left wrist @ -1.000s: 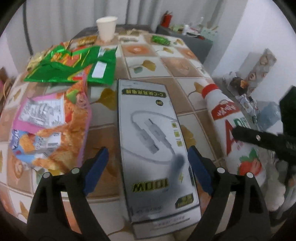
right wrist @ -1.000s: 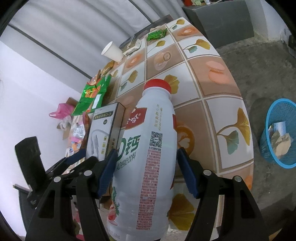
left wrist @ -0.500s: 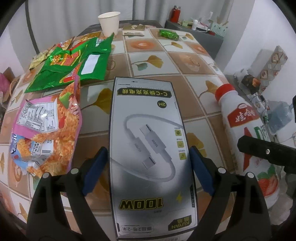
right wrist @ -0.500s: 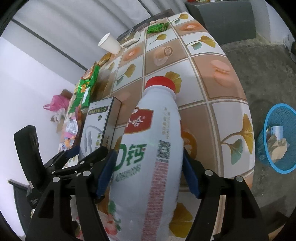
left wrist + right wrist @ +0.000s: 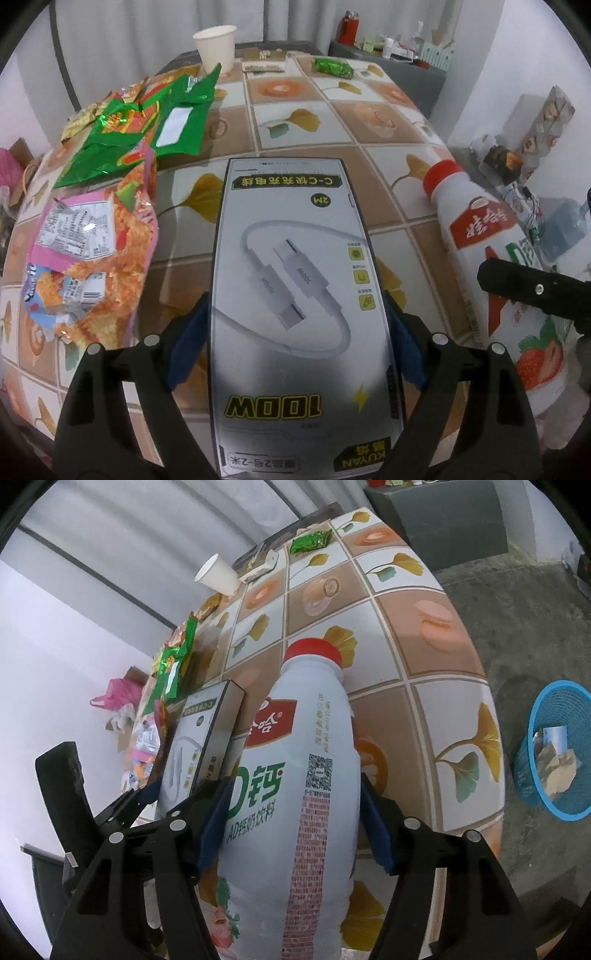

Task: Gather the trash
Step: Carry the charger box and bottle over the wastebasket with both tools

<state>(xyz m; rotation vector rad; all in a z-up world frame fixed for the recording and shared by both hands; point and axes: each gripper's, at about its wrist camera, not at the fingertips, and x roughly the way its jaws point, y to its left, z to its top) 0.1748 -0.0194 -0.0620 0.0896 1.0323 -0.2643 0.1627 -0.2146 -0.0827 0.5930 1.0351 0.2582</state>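
A grey cable box (image 5: 295, 295) marked 100W fills the middle of the left wrist view. My left gripper (image 5: 295, 314) is shut on it, a blue pad against each long side, and the box casts a shadow on the tiled table (image 5: 369, 110). A white milk-drink bottle (image 5: 295, 775) with a red cap points away from me. My right gripper (image 5: 295, 801) holds it at mid-body; its jaws are closing and both pads touch the bottle's sides. In the right wrist view the cable box (image 5: 195, 738) is just left of the bottle. The bottle (image 5: 476, 229) shows at the right of the left wrist view.
On the table lie an orange snack bag (image 5: 88, 251), green wrappers (image 5: 147, 125), a small green packet (image 5: 332, 66) and a paper cup (image 5: 216, 46). A blue basket (image 5: 535, 775) with scraps stands on the floor right of the table edge. A pink bag (image 5: 118, 694) lies beyond the left side.
The cable box has come closer and now fills the gap between the left pads. The small gap between the right pads and the bottle has closed.
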